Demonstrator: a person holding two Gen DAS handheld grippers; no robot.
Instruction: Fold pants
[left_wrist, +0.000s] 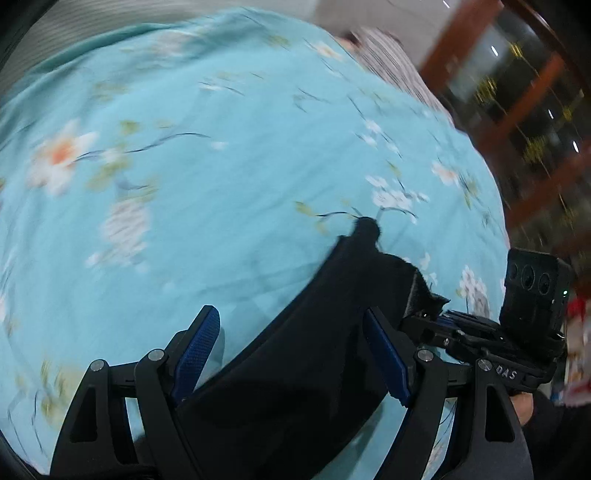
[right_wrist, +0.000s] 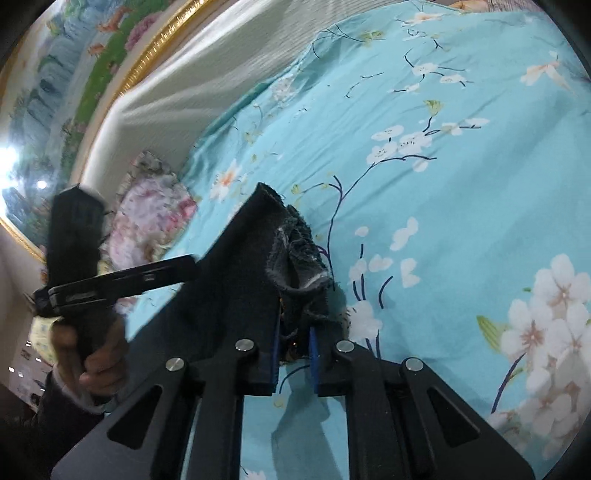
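Observation:
The pants (left_wrist: 295, 369) are dark navy and hang lifted above a turquoise flowered bedspread (left_wrist: 221, 184). In the left wrist view my left gripper (left_wrist: 291, 354) is open, its blue pads (left_wrist: 195, 350) wide apart, with the dark cloth passing between them. To its right the other gripper (left_wrist: 480, 332) holds the frayed end of the cloth. In the right wrist view my right gripper (right_wrist: 293, 354) is shut on the frayed hem of the pants (right_wrist: 291, 266). The left gripper's body (right_wrist: 122, 280) and the hand (right_wrist: 99, 358) holding it show at the left.
The bedspread (right_wrist: 443, 184) covers the bed. A white headboard (right_wrist: 207, 74) and a gold-framed painting (right_wrist: 92, 55) stand behind it. A flowered pillow (right_wrist: 147, 221) lies at the head. A striped pillow (left_wrist: 391, 62) and wooden shelving (left_wrist: 517, 110) are at the far right.

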